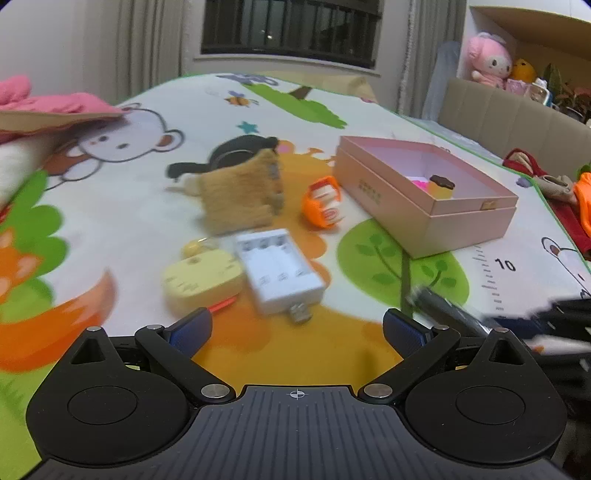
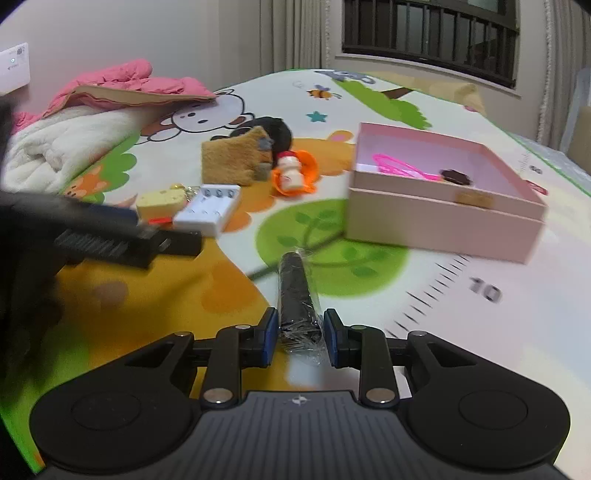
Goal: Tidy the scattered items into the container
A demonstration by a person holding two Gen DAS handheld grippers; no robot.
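Item: dark wrapped roll (image 2: pixel 297 295), lying on play mat (image 2: pixel 461 332) near its front edge, pinched by right gripper (image 2: pixel 299 334) at near end.
Left gripper (image 1: pixel 297 328): spread, empty.
Handling: lift level, clear near wall of pink box (image 2: pixel 443 218), release inside; crinkly wrap likely slippery.

A cartoon-printed play mat (image 1: pixel 122 206) with bears, trees and a ruler scale covers the surface that fills both views. Behind it stands a pale wall (image 2: pixel 147 33) with grey curtains (image 1: pixel 147 44) flanking a dark barred window (image 1: pixel 291 29). A white wall switch (image 2: pixel 13 68) sits at far left. To the right, a beige padded headboard (image 1: pixel 491 118) runs below a shelf (image 1: pixel 532 26) holding plush toys (image 1: pixel 487 59).
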